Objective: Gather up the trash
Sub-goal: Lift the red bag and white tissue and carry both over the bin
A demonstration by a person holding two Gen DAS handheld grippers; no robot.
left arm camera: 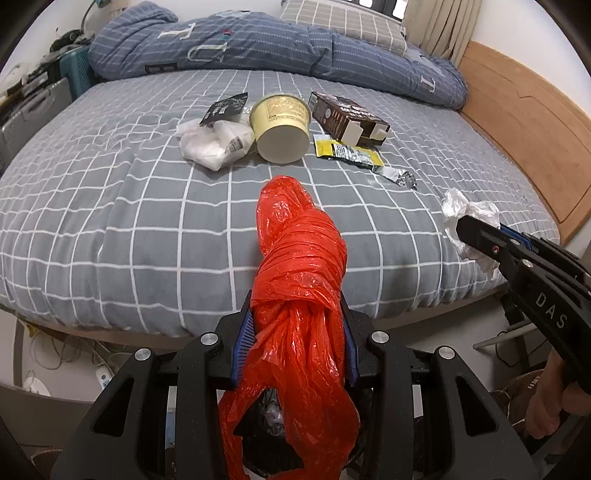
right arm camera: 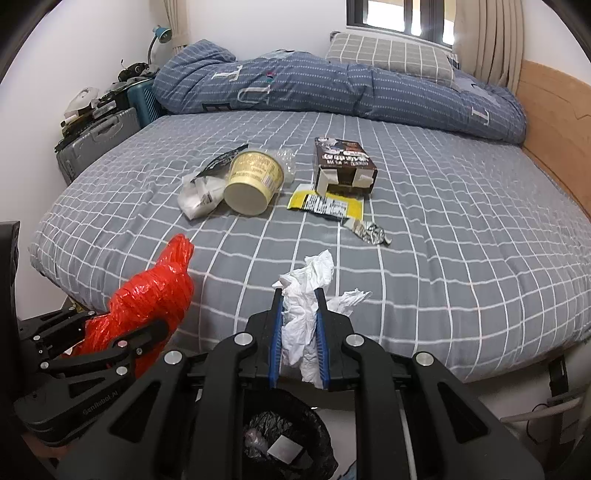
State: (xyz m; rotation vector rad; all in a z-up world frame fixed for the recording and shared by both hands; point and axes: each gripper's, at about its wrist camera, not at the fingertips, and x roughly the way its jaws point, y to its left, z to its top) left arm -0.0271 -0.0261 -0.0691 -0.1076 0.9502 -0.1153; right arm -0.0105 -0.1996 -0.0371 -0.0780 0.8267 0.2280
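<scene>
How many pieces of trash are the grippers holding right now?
2: the red plastic bag is clamped in the left gripper, and the white crumpled tissue in the right gripper.

A bed [right arm camera: 443, 229] with a grey sheet checked in white lines fills the middle of both views. Along its far edge lies a rumpled blue striped duvet [right arm camera: 332, 88], and a grey checked pillow [right arm camera: 391, 59] sits behind it at the far right corner. A wooden headboard [right arm camera: 554, 110] runs along the right edge. Beyond the far left corner stand a grey suitcase [right arm camera: 96, 144], a teal crate [right arm camera: 142, 99] and a blue desk lamp [right arm camera: 162, 35]. Beige curtains [right arm camera: 487, 40] hang beside a window [right arm camera: 399, 16].
</scene>
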